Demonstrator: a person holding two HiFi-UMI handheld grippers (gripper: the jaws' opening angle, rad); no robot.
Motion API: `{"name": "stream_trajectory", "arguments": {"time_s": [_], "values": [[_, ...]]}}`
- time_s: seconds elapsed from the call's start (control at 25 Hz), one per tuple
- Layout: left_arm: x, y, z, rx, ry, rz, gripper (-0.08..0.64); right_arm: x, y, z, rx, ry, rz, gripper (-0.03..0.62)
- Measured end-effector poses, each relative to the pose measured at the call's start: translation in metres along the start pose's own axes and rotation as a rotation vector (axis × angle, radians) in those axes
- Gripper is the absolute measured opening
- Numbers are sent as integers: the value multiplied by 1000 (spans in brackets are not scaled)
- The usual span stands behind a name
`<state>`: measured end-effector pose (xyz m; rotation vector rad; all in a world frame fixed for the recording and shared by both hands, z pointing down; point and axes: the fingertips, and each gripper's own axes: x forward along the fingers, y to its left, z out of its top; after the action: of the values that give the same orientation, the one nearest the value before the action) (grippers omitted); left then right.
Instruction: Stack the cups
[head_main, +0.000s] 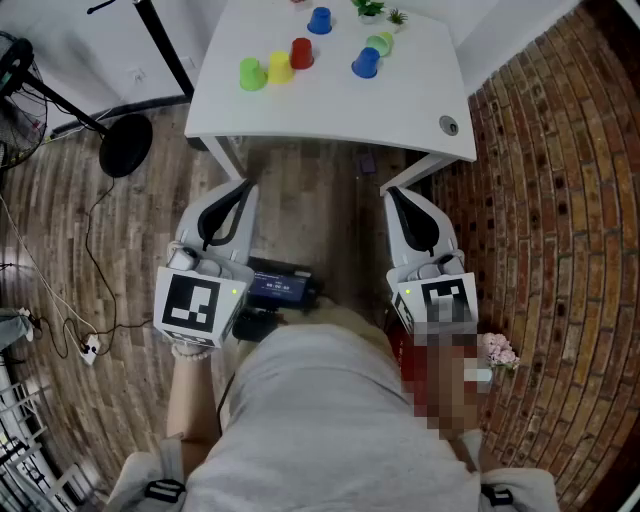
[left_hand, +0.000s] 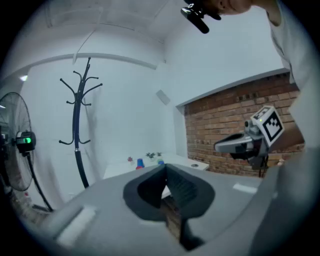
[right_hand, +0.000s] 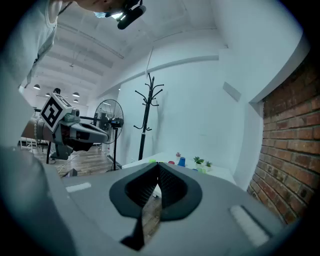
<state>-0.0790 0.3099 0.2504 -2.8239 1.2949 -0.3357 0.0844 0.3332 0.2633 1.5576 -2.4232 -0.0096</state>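
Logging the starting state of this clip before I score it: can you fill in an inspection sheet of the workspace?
Surface: white table, a grommet hole near its right corner.
Job's things: six cups, none stacked: green cup, yellow cup, red cup, far blue cup, near blue cup, pale green cup.
Clutter: two small plants at the far edge.
Grippers: left tongs and right tongs shut, empty, short of the table.
Cables: loose cable on the floor, left.
Surroundings: wood floor, brick wall, fan base, coat stand.
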Motion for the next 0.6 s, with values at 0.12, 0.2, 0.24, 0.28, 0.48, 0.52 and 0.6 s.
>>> {"name": "stream_trajectory", "arguments": {"time_s": [0.12,0.2,0.24,0.28,0.48,0.52,0.6], "values": [[-1,-2,-4,-30,33,2,-2,0,0,1,0,-2,-3,3],[-1,-3,-6,-37,40,1,-2,1,0,1,3,-2,-9,3],[-1,-3,-6,-37,39,0,-2,1,0,0,4,-1,-11,3],[0,-3,-5,-36,37,-1,-3,1,0,0,4,0,-11,3],[2,-3,-4,-32,33,-9,-3,2,-1,-1,3,4,-11,3],[3,-4,-4,-32,32,-9,-2,2,-1,-1,8,5,-12,3],[3,-2,-3,-30,24,-3,-2,1,-1,-2,20,0,-11,3]]}}
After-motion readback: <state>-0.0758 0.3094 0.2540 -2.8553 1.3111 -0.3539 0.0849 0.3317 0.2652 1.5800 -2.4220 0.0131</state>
